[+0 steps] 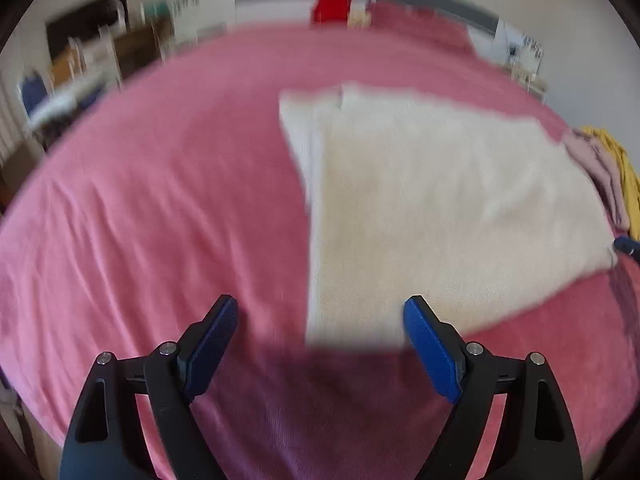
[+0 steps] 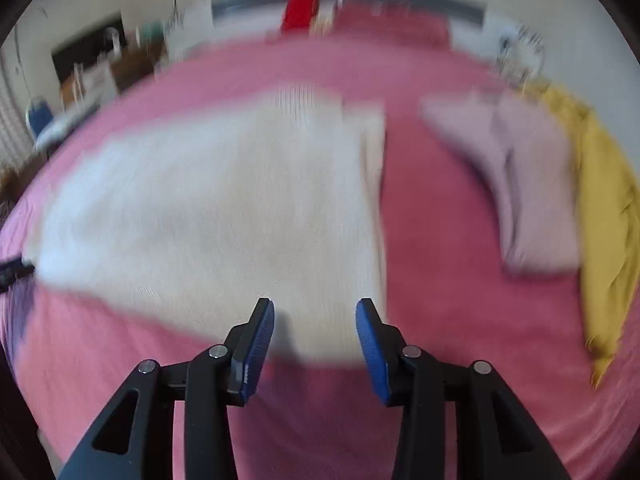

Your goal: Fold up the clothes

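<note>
Now we see the cream sweater (image 2: 224, 208) flat on the bed (image 1: 140, 200), partly folded; both grippers, left (image 1: 320, 312) and right (image 2: 315, 312), gape empty.

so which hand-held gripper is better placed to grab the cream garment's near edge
Right hand-held gripper: open, with the cream garment near edge directly between its fingers. The left hand-held gripper sits over the garment's corner, partly above bare bedspread.

Two handheld tools, each built from matte black plastic linkage arms with triangular cut-outs, joined by round silver pivot screws. The left tool (image 1: 320, 304) carries two flat fingers faced with blue ribbed pads (image 1: 430, 354); the right tool (image 2: 315, 306) matches it, blue ribbed pads (image 2: 256, 354) on black backing plates.
</note>
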A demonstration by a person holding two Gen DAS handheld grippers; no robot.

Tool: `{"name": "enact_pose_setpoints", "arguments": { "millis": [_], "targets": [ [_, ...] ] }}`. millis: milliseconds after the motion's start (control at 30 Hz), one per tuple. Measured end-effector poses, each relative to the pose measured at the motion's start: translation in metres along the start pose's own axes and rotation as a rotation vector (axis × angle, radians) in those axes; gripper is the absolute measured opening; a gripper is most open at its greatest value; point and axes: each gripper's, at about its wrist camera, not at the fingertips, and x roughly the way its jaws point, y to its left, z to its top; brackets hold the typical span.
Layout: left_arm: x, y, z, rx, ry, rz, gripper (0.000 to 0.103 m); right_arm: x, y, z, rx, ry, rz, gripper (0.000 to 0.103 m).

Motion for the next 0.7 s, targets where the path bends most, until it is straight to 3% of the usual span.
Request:
{"name": "enact_pose_setpoints", "arguments": {
  "millis": [33, 133, 267, 367, 433, 533, 633, 700],
  "targets": [
    [-0.008, -0.005, 0.005, 0.012, -0.066, -0.003, 0.086, -0.006, 0.006, 0.010, 0.014, -0.048, 0.038, 0.044],
    [0.017, -0.044, 0.020, 0.118, -0.064, -0.002, 0.086, 0.016, 0.044, 0.041, -0.034, 0.006, 0.106, 0.044],
    [0.052, -0.097, 0.040, 0.262, -0.055, 0.001, 0.086, 0.059, 0.100, 0.061, -0.201, 0.019, 0.085, 0.044],
    [0.078, -0.136, 0.055, 0.369, -0.048, 0.003, 0.086, 0.073, 0.114, 0.048, -0.208, 0.033, 0.090, 0.044],
    [0.083, -0.132, 0.033, 0.345, -0.058, -0.019, 0.088, 0.073, 0.112, 0.042, -0.215, 0.038, 0.073, 0.045],
    [0.083, -0.126, 0.029, 0.319, -0.090, -0.044, 0.089, 0.056, 0.109, 0.031, -0.258, 0.004, 0.065, 0.046],
    [0.078, -0.122, 0.043, 0.296, -0.054, -0.062, 0.089, 0.047, 0.106, 0.029, -0.287, -0.018, 0.068, 0.046],
    [0.066, -0.113, 0.045, 0.287, -0.093, -0.031, 0.089, 0.023, 0.090, 0.034, -0.208, -0.066, 0.121, 0.046]
  ]
}}
